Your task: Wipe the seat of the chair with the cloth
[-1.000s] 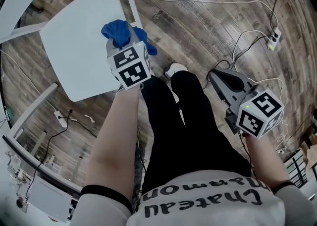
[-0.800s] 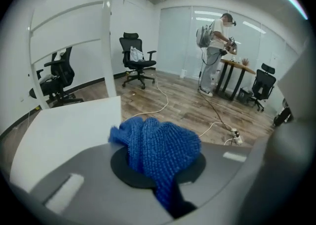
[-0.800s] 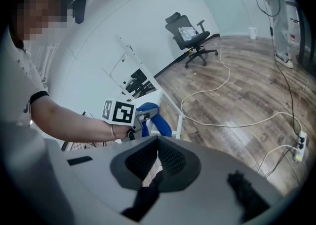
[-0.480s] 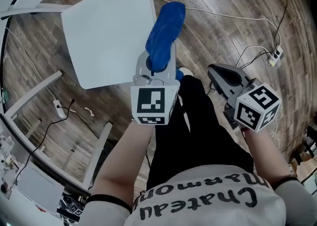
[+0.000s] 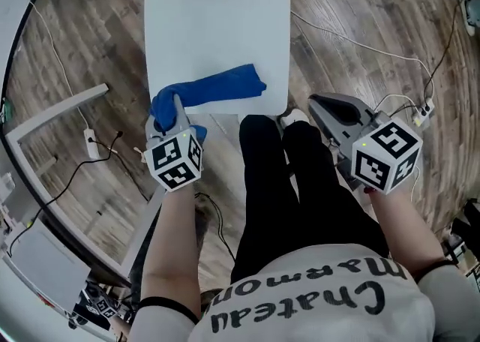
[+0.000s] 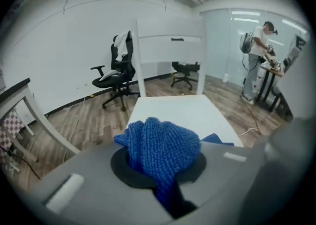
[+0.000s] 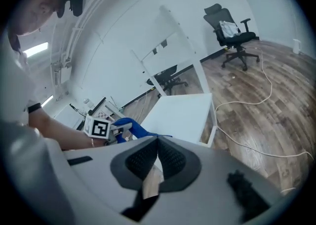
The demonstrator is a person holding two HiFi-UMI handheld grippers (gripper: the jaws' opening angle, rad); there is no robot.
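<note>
The white chair seat [image 5: 214,29] lies straight ahead in the head view, its front edge near my knees. A blue cloth [image 5: 217,85] stretches across the seat's front edge, its left end bunched in my left gripper [image 5: 168,115], which is shut on it at the seat's front left corner. In the left gripper view the cloth [image 6: 163,147] bulges up between the jaws, with the seat [image 6: 182,113] beyond. My right gripper [image 5: 334,112] is held off the seat's right side over the floor, jaws shut with nothing in them. In the right gripper view the seat [image 7: 180,113] and cloth [image 7: 136,129] show.
Wood floor with white cables [image 5: 360,40] to the right and a power strip [image 5: 91,144] at left. A white table leg [image 5: 56,112] stands left of the chair. Black office chairs [image 6: 116,78] and a person [image 6: 256,56] at a desk are further off.
The cloth hung lifted beside the seat; now it lies laid out along the seat's front edge. My left gripper dropped to the front left corner. The right gripper barely moved.
</note>
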